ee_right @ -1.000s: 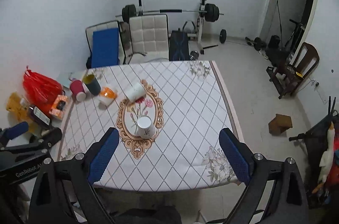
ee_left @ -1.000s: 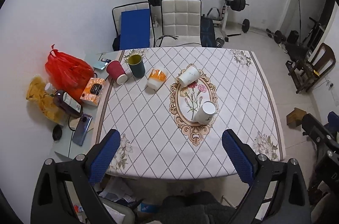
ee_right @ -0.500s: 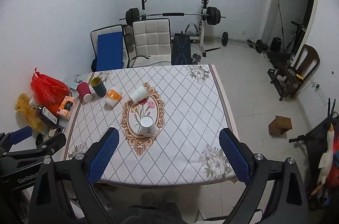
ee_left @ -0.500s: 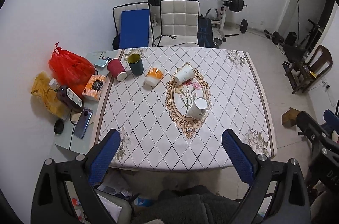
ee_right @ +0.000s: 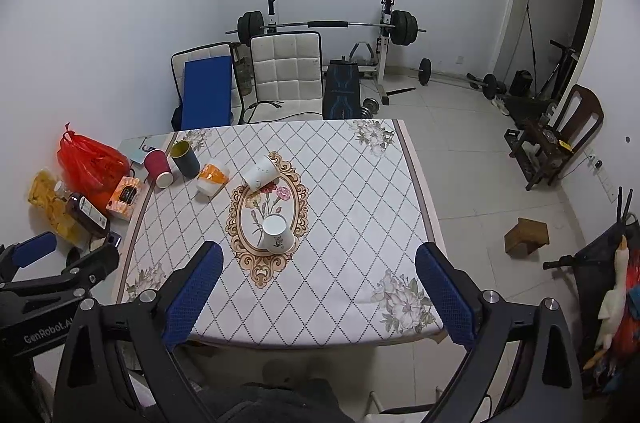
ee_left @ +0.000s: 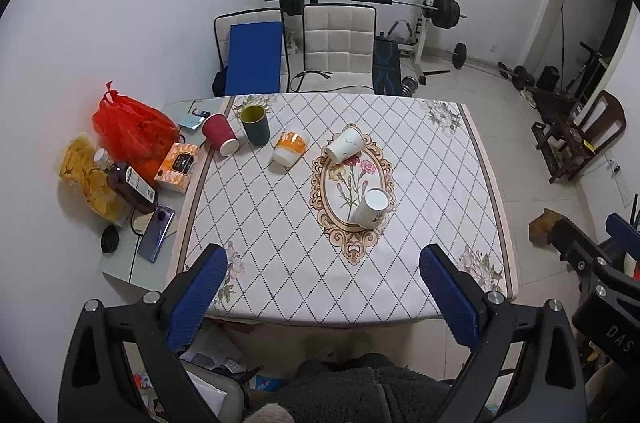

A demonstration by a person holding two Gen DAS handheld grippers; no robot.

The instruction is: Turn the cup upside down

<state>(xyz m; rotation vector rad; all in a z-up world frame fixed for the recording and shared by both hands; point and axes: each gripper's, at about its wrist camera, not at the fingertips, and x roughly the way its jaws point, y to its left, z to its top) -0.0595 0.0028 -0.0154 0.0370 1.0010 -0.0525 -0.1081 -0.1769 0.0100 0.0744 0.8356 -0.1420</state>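
Both the left gripper and the right gripper hang wide apart and empty, well back from the desk. Near frame centre a white cup already seems to stand base-up on the floral oval; another white cup, above it, lies tipped, so flipping probably remains.

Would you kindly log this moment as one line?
left gripper: open, empty | right gripper: open, empty | dark green cup: upright | near white cup: upside down

Small print on nearest white cup too tiny to read; table near edge partly behind blue pads.
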